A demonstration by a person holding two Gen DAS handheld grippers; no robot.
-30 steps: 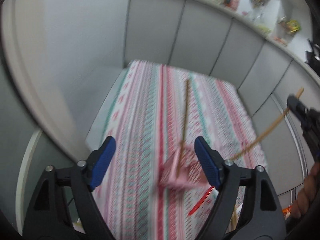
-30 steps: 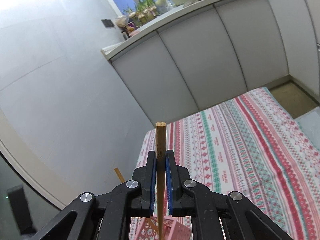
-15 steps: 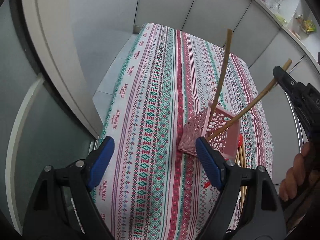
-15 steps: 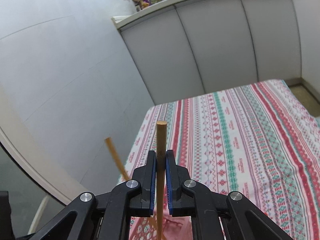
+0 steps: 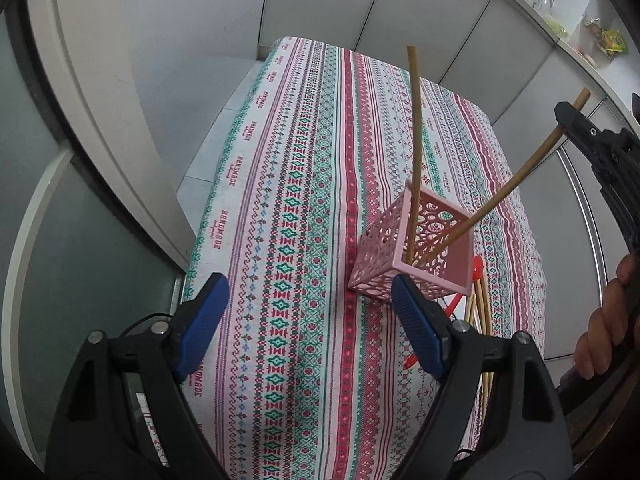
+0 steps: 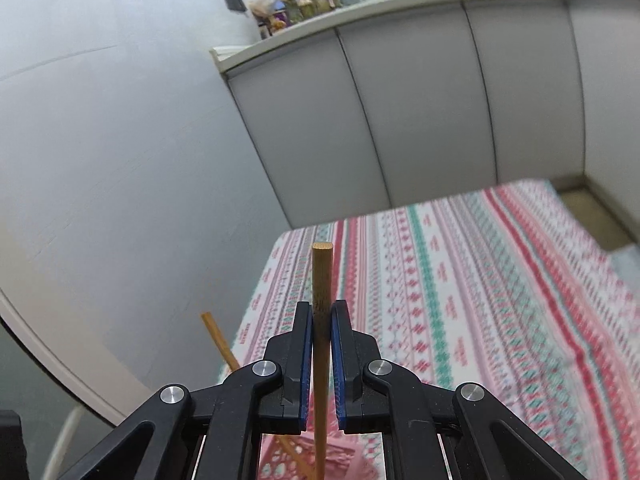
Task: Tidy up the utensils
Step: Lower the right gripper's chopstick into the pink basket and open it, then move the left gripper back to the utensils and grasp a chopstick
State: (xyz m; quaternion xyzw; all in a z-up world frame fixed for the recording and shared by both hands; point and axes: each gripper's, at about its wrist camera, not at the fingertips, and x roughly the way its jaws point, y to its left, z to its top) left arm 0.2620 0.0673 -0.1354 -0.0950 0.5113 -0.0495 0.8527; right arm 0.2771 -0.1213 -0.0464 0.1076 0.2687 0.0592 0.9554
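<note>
A pink lattice basket [image 5: 378, 250] stands on the striped tablecloth [image 5: 288, 184]. One wooden chopstick [image 5: 414, 120] leans upright inside it. My right gripper [image 6: 321, 314] is shut on the top of a second chopstick [image 6: 322, 270]. In the left wrist view this held chopstick [image 5: 516, 178] slants down with its lower end inside the basket, and the right gripper [image 5: 570, 118] is at the right edge. My left gripper [image 5: 306, 284] is open, hovering just in front of the basket with nothing between its fingers.
Several loose chopsticks [image 5: 478, 312] and a red utensil [image 5: 476, 274] lie on the cloth to the right of the basket. Grey cabinet fronts [image 6: 420, 120] stand behind the table. A wall and door frame [image 5: 92, 120] run along its left side.
The left gripper sank and tipped down, bringing the basket into sharp view. The right gripper swung the held chopstick so that its lower end now rests in the basket; the other chopstick shows more.
</note>
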